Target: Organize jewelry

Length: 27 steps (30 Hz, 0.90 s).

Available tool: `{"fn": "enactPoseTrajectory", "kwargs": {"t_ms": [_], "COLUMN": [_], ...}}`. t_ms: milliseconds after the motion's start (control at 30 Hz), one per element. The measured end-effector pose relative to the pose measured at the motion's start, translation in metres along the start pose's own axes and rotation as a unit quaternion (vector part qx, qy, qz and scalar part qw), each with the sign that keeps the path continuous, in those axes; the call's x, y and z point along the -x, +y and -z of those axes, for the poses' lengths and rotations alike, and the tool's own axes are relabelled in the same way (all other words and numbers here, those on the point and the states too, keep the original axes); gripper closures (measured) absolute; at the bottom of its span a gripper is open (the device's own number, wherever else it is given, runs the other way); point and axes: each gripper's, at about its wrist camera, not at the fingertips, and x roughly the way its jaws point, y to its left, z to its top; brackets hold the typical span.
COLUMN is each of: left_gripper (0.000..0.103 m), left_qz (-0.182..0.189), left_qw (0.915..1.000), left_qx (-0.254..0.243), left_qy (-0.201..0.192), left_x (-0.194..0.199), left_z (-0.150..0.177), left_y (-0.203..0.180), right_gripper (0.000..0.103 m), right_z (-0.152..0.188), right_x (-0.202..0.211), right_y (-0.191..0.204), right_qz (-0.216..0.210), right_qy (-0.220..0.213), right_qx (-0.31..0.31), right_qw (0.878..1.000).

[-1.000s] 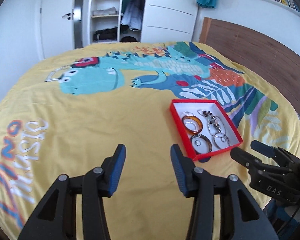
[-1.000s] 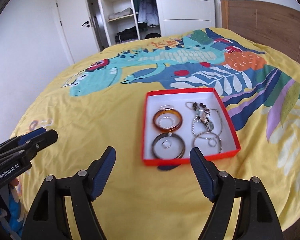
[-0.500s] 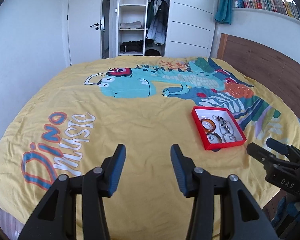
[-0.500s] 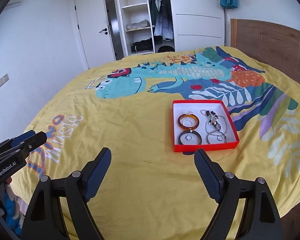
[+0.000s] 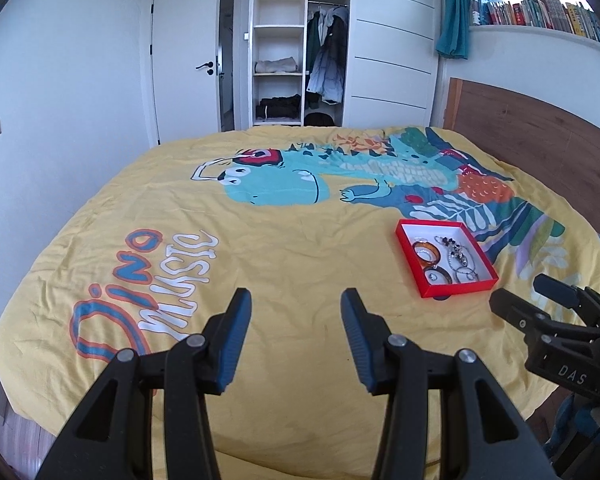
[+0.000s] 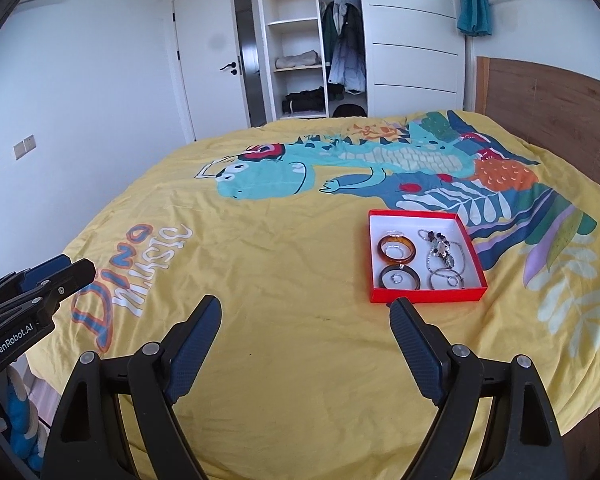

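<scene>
A red box with a white inside [image 6: 392, 222] [image 5: 405, 240] lies on the yellow bed cover. It holds an amber bangle [image 6: 396, 247] [image 5: 427, 251], a dark bangle [image 6: 399, 277] [image 5: 437, 277], a beaded necklace [image 6: 440, 246] [image 5: 456, 251], thin silver hoops [image 6: 446, 279] and small rings. My left gripper [image 5: 296, 320] is open and empty, well short and left of the box. My right gripper [image 6: 306, 328] is wide open and empty, in front of the box.
The yellow dinosaur bed cover [image 6: 260, 240] spans both views. A wooden headboard [image 6: 548, 108] runs on the right. An open wardrobe [image 6: 308, 48] and a door [image 6: 208, 60] stand behind. A bookshelf [image 5: 540, 12] sits at upper right.
Both grippers have pulled back and up from the box, which now looks smaller and farther. Both stay open and empty.
</scene>
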Motion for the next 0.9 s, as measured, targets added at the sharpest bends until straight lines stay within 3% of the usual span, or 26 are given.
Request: {"fn": "enactPoseTrajectory", "kwargs": {"t_ms": [900], "left_gripper": [0.058], "left_qz": [-0.012], "left_qw": [0.9996], "left_qx": [-0.001], "left_qy": [-0.024], "left_x": [0.017], "left_z": [0.009], "left_y": [0.008], "right_gripper": [0.016], "right_z": [0.018], "right_x": [0.007], "right_y": [0.003], "right_qz": [-0.005], "right_qy": [0.011], "right_qx": [0.006], "right_qw": [1.000]}}
